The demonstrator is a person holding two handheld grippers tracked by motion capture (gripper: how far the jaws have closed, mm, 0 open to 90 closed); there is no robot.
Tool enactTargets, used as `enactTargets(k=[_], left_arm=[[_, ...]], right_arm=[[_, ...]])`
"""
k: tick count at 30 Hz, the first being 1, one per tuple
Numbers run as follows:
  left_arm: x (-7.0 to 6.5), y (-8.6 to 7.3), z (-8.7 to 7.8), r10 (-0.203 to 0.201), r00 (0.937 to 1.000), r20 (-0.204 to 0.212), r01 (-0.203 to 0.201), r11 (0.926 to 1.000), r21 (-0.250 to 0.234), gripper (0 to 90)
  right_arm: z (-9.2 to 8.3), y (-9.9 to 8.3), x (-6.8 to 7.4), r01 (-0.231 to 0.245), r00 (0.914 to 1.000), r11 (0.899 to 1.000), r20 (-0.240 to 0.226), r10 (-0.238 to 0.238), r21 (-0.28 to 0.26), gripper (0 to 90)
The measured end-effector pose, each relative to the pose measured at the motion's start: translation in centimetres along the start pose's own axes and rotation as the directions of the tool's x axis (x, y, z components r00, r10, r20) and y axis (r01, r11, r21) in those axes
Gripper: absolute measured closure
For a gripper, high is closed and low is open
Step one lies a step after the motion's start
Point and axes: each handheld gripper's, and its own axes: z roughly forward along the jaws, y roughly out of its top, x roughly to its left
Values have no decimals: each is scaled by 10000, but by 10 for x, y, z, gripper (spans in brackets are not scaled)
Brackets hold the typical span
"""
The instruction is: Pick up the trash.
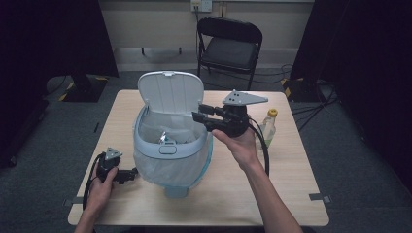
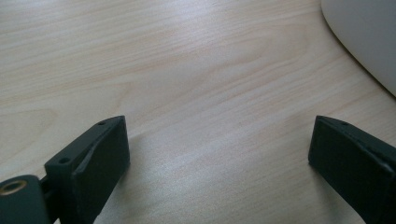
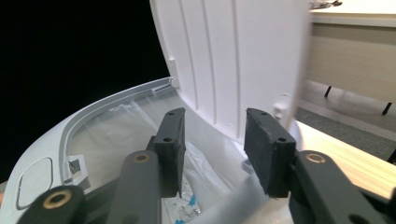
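At frame centre, the right gripper [image 1: 200, 112] hangs parted and empty over the lidded-open bin [image 1: 167, 145], apparently after dropping rubbish, while the left gripper [image 1: 130, 174], lower left, rests spread and empty.

1 bin [image 1: 171, 160], 1 bottle [image 1: 268, 127], 1 chair [image 1: 229, 46], 2 grippers.

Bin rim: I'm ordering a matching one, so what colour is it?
Pale blue rim under a white lid; clearest in the high view.

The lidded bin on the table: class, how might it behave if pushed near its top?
The bin looks like thin plastic with little showing inside its liner bag, so probably light and easy to slide. Its raised lid may make it tippy.
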Motion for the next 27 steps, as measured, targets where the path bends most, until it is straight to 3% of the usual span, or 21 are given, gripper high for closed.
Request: enactTargets(k=[6, 13, 21, 27], left_arm=[[0, 0, 0, -3, 10000, 23, 3, 10000, 0, 50], [0, 0, 0, -5, 10000, 23, 5, 10000, -1, 50], [0, 0, 0, -17, 10000, 11, 17, 10000, 0, 50], [-1, 0, 0, -39, 10000, -19, 39, 10000, 16, 47]], right_arm=[[-18, -4, -9, -189, 9996, 9992, 226, 197, -343, 548], [-34, -17, -20, -425, 9966, 9985, 693, 448, -343, 524], [-40, -34, -27, -549, 9942, 9985, 927, 545, 16, 518], [-35, -55, -29, -640, 9918, 9961, 1149, 568, 602, 514]])
